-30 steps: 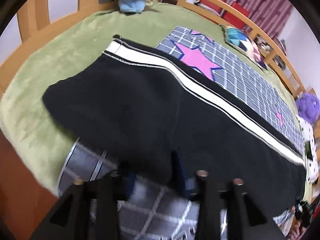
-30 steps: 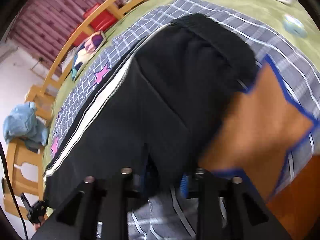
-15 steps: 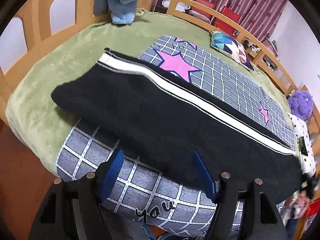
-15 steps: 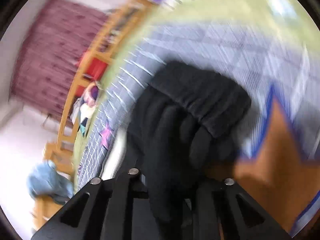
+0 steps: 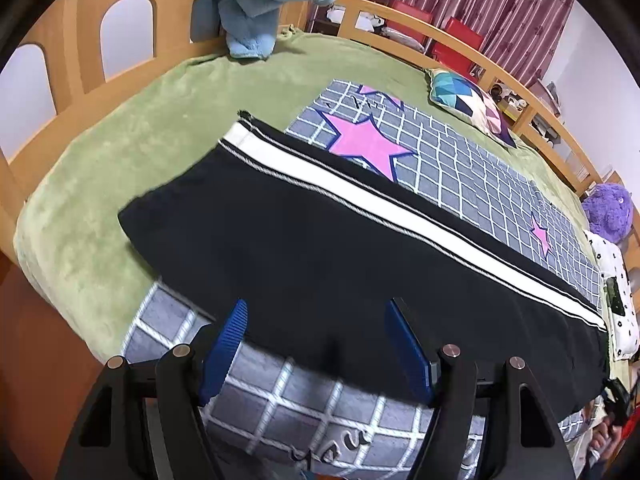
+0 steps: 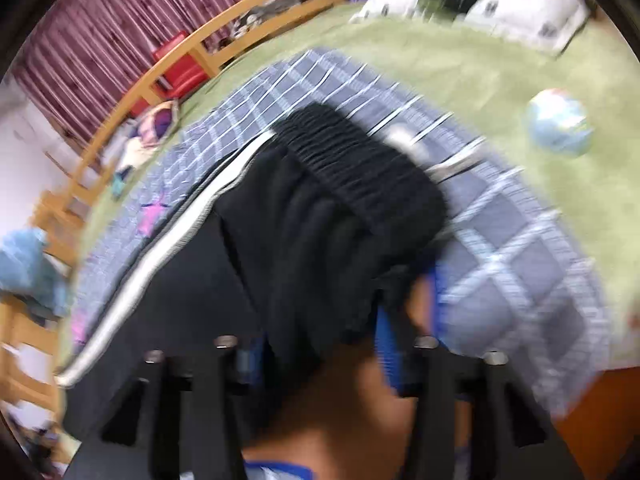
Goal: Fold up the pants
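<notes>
Black pants (image 5: 312,248) with a white side stripe lie flat, folded lengthwise, across the grey checked blanket (image 5: 460,168) on the bed. My left gripper (image 5: 316,340) is open and empty at the pants' near edge, fingers apart and not holding the cloth. In the blurred right wrist view the elastic waistband (image 6: 356,168) end of the pants (image 6: 304,248) lies bunched in front of my right gripper (image 6: 320,344). Its jaws stand partly apart with the cloth between them.
A blue plush (image 5: 264,4) sits at the headboard. A patterned cushion (image 5: 468,100) and purple plush (image 5: 608,212) lie along the far wooden rail (image 5: 460,48). A white spotted pillow (image 6: 476,4) and a pale ball (image 6: 560,128) lie on the green blanket (image 5: 120,140).
My left gripper has opened, let go of the pants' edge and drawn back. My right gripper has moved with the waistband end and its jaws have widened.
</notes>
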The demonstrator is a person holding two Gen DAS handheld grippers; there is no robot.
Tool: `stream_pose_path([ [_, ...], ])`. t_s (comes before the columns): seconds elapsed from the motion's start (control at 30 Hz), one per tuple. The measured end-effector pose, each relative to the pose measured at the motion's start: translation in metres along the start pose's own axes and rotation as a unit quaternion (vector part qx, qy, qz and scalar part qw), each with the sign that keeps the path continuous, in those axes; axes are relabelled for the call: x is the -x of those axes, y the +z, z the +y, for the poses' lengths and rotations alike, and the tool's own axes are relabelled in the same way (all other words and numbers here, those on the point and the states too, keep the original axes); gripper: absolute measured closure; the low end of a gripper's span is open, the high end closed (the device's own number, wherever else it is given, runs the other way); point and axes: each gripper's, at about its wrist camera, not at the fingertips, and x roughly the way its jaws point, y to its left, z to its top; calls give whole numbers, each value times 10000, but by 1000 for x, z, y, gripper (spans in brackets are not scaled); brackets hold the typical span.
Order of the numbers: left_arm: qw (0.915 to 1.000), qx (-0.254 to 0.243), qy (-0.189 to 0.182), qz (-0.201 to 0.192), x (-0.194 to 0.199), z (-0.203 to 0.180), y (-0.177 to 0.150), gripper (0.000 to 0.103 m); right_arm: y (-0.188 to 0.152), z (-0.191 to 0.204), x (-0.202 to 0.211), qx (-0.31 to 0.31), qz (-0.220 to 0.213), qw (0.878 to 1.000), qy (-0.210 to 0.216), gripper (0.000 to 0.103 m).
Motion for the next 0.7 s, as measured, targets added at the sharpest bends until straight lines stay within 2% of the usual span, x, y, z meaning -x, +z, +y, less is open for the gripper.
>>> stream_pose_path([
  [0.07,9999,-113,81,-15,-6,2,5,33,-3,10,18,300,-161,9990,-281,52],
  [0.13,9997,-236,112,-39,-11,2,11,33,3,39,30,682,-306,9962,-443,52],
  [0.3,9991,-399,73,-153,-19,3,25,33,5,120,39,1664,-612,9840,-178,40],
  [0.4,9988,-442,18,-217,-20,6,33,33,4,173,14,2190,-465,9746,78,39],
  [0.57,9991,-406,-59,-138,-29,18,37,33,-2,241,-45,2576,164,9632,746,39],
  [0.63,9991,-403,-117,-104,-34,19,37,33,-5,265,-73,2902,361,9521,896,39],
  [0.7,9989,-464,-83,-69,-40,19,36,33,-4,286,-94,3215,381,9419,894,39],
])
